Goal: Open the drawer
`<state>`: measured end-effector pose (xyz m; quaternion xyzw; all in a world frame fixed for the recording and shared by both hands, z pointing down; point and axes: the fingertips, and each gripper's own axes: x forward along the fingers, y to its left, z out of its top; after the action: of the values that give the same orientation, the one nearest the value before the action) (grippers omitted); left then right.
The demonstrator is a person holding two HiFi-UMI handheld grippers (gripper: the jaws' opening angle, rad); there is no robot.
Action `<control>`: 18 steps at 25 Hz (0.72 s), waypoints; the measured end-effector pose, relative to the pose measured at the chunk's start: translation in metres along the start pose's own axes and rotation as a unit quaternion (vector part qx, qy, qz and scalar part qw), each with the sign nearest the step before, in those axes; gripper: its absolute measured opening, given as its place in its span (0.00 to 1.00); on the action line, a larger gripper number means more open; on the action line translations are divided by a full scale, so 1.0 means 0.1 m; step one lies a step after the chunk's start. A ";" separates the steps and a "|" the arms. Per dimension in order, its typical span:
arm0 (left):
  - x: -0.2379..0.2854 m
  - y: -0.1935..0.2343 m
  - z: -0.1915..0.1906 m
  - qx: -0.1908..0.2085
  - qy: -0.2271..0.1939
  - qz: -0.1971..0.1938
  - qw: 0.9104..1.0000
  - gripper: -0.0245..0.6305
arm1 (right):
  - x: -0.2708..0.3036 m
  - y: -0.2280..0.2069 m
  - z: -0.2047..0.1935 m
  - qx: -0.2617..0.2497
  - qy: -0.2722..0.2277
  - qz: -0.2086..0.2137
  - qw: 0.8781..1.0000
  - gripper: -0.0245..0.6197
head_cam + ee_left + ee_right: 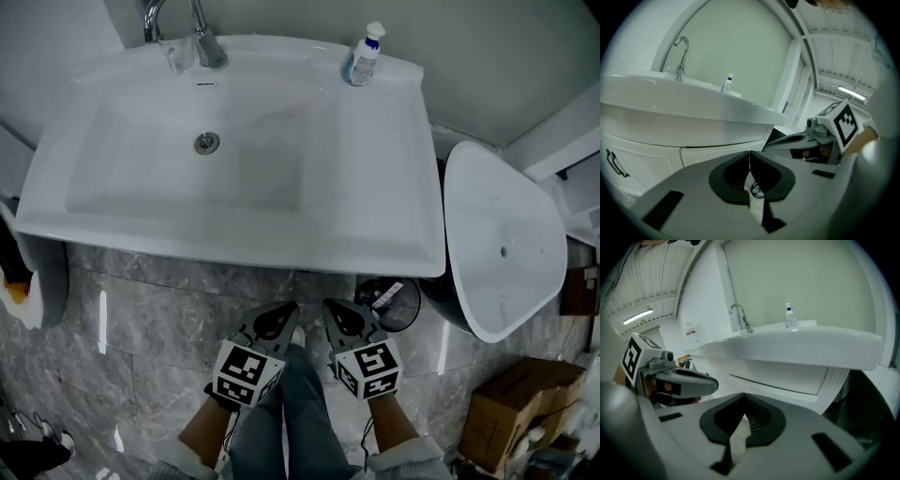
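1. Your left gripper (pixel 277 317) is clenched, its jaws meeting edge to edge with nothing between the pads. You carry nothing because the job needs a pull on the furniture, not a lifted object.
2. Your right gripper (pixel 341 315) is clenched and empty too. It sits just beside the left one, tips near each other, both angled downward and forward toward the vanity.
3. The drawer (pixel 787 374) is the white front under the sink basin (pixel 417 202), ahead of and slightly above your right jaws. From your head it is hidden, because the basin's rim overhangs it; only the gripper views see under that lip.
4. You hold both tools low, below the basin edge, and that looks like the reason: the front can only be reached from beneath the overhang.
5. A dark curved handle (pixel 614 161) shows on a white panel well off to the left of your left jaws. I cannot tell whether it belongs to the drawer you want or to a neighbouring panel.
6. The drawer reads as closed, flush with the cabinet, so the task is barely begun. To my eye you must part one pair of jaws before it can take a handle or an edge.
7. The faucet (pixel 202 39) and the soap bottle (pixel 364 56) stand at the basin's far side, well clear of both tools.
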<state>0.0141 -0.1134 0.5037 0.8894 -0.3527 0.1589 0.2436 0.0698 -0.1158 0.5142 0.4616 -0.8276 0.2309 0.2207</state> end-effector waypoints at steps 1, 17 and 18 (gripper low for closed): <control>0.05 0.03 -0.06 0.001 0.001 -0.001 1.000 0.06 | 0.06 -0.02 -0.06 -0.003 0.002 0.000 1.000 0.05; 0.68 0.50 -0.65 0.030 0.063 -0.013 0.997 0.07 | 0.80 -0.30 -0.57 -0.052 0.052 0.033 0.997 0.05; 0.71 0.53 -0.67 0.030 0.067 -0.013 0.997 0.07 | 0.83 -0.32 -0.60 -0.057 0.059 0.033 0.996 0.05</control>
<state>0.0191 -0.1491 0.6079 0.8882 -0.3195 0.2254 0.2415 0.0670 -0.1507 0.6155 0.4063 -0.8397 0.2174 0.2874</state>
